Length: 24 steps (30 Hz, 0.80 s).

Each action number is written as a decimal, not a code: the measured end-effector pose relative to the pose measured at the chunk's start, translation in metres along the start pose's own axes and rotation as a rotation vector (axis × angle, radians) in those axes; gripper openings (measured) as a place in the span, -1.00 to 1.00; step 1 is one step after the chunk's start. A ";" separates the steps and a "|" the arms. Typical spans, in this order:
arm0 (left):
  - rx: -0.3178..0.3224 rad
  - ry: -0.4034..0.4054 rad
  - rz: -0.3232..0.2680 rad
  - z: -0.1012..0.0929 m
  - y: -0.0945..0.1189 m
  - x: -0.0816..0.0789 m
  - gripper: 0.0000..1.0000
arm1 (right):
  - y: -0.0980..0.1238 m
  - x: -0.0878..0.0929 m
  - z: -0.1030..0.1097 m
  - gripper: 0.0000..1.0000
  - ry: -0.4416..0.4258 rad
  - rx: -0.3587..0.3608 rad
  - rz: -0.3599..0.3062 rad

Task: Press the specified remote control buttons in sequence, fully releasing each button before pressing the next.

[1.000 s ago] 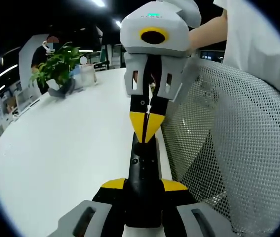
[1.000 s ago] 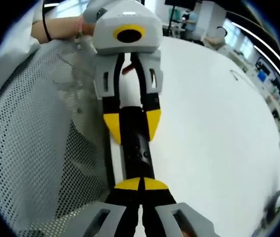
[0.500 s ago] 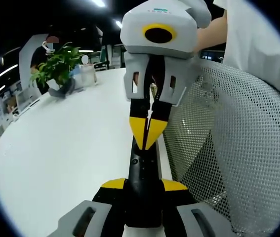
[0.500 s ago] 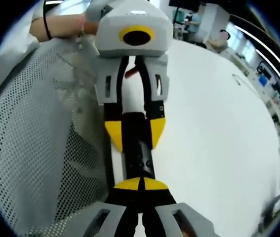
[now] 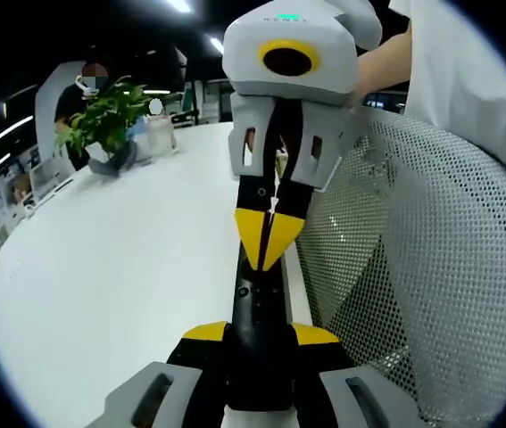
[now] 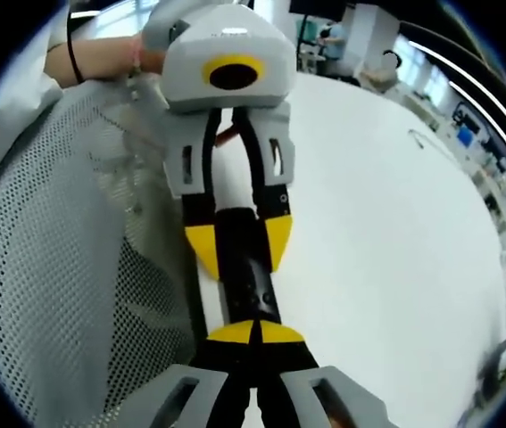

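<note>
- Left gripper view: the left gripper [image 5: 260, 334] has its yellow tips tight around the near end of the black remote control [image 5: 260, 299]; it is holding the remote, which points away over the edge of the white table [image 5: 128, 267]
- the right gripper [image 5: 269, 239] comes in from the far side; its yellow tips are squeezed together into a point that sits on the top of the remote; half a second ago the point looked the same, and its grey body has only moved up a little
- Right gripper view: the right gripper [image 6: 254, 333] shows its two tips closed together, resting on the remote control [image 6: 247, 285]; the left gripper [image 6: 239, 250] holds the other end, tips on both sides
- the left gripper sits a little lower in this view than a second ago; much of that may be the camera moving
- I think a button press is going on now; lifting clear has to come next
- a white mesh chair back [image 5: 431, 267] stands beside the table; a green plant [image 5: 101, 116] sits far off
</note>
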<state>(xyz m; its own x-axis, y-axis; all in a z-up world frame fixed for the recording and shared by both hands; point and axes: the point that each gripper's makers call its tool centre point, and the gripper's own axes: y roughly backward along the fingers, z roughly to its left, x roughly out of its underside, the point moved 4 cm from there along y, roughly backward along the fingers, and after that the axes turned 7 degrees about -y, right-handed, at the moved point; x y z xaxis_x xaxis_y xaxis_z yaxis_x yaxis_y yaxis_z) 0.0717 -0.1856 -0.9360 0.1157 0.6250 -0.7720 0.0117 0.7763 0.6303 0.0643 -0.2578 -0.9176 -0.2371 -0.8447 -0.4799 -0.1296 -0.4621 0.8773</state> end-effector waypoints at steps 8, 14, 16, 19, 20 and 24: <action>0.000 0.000 0.000 0.000 0.000 0.000 -0.50 | -0.006 -0.004 -0.001 -1.00 0.038 0.006 0.015; 0.000 0.001 -0.001 0.000 0.000 0.000 -0.50 | -0.006 -0.003 -0.002 -1.00 0.034 0.028 0.009; 0.001 0.000 -0.001 0.000 0.000 0.000 -0.50 | -0.006 -0.003 -0.002 -1.00 0.021 0.035 0.000; 0.000 0.001 -0.001 0.001 -0.001 0.000 -0.50 | -0.005 -0.003 -0.002 -1.00 0.003 0.040 -0.008; 0.000 0.002 -0.001 0.001 0.000 0.000 -0.50 | -0.005 -0.003 -0.002 -1.00 -0.004 0.041 -0.011; -0.001 0.003 -0.002 0.001 0.000 0.000 -0.50 | 0.000 -0.003 0.007 -1.00 -0.014 0.024 -0.032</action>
<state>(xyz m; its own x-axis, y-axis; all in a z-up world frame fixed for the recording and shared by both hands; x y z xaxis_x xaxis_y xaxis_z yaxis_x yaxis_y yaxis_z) 0.0724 -0.1860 -0.9361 0.1128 0.6236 -0.7735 0.0107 0.7777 0.6286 0.0584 -0.2532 -0.9161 -0.2460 -0.8256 -0.5078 -0.1602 -0.4821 0.8614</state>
